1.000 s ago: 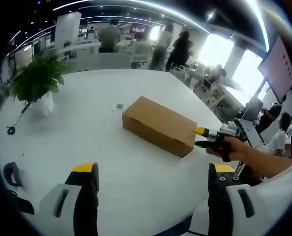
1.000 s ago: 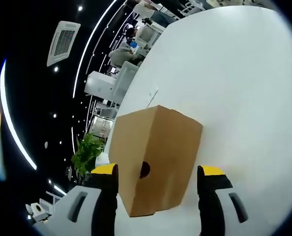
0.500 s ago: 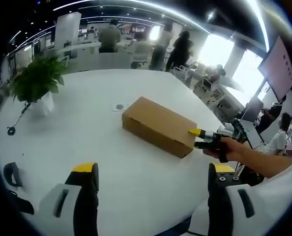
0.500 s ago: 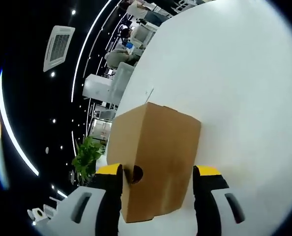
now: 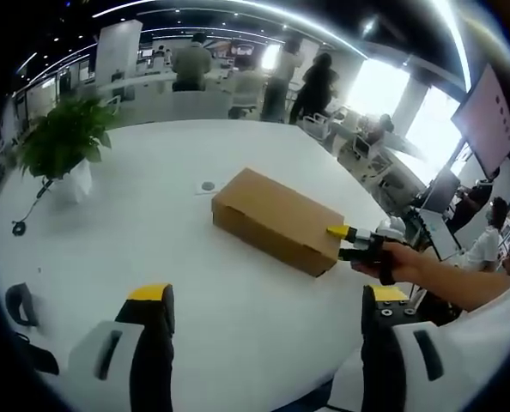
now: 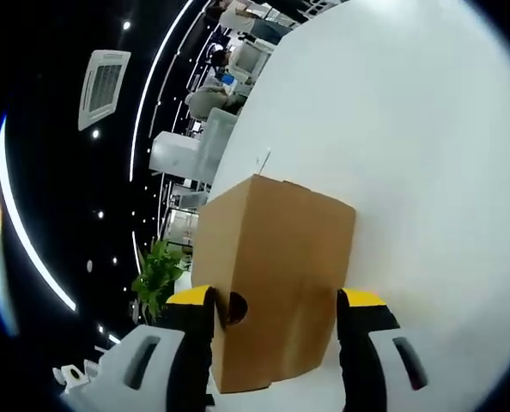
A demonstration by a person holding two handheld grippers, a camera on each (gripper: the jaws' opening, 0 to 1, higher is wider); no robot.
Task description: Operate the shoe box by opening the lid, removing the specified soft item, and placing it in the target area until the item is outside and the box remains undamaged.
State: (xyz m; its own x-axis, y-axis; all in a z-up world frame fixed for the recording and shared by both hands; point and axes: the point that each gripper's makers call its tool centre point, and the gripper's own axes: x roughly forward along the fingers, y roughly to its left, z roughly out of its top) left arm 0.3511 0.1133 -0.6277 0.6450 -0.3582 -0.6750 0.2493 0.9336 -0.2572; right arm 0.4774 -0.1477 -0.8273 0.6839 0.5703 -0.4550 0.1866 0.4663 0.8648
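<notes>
A: Left gripper view: shoe box (image 5: 276,220) shut on white counter (image 5: 135,223), plant (image 5: 63,137) well apart; left claw (image 5: 264,322) wide, empty, hanging back.

B: Right gripper view: right claw (image 6: 274,302) wide, straddling box end near finger hole (image 6: 235,305). Best lifting lid edge gently, without crushing cardboard.

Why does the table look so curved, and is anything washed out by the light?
Left gripper view: the fisheye lens bends the white table, and the windows blow out to glare. Right gripper view: rolled sideways, the cardboard box looms large, sharp; ceiling lights streak into arcs.
</notes>
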